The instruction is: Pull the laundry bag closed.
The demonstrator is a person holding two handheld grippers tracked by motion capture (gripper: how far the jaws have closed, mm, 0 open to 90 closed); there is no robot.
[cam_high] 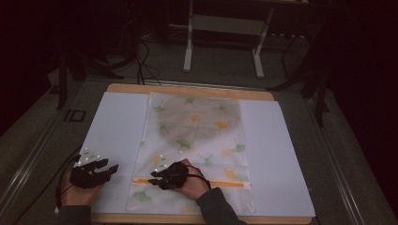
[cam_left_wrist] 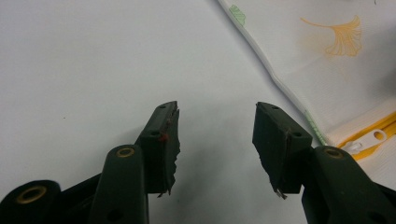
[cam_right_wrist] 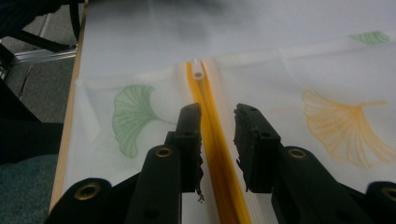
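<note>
White paper (cam_high: 115, 122) covers our board; the limp mesh bag (cam_high: 197, 140) lies mid-frame. Both grippers gape, holding nothing: right gripper (cam_right_wrist: 217, 122) straddles its orange zipper (cam_right_wrist: 212, 140), whose white pull (cam_right_wrist: 198, 69) we'd pinch; left gripper (cam_left_wrist: 217, 122) idles lower left.

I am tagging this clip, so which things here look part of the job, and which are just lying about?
Part of the job, likely:
- mesh bag
- orange zipper, straddled by the open right gripper
- white zipper pull
- left gripper, open beside the bag

Just there:
- white sheet
- wooden board
- metal stand
</note>
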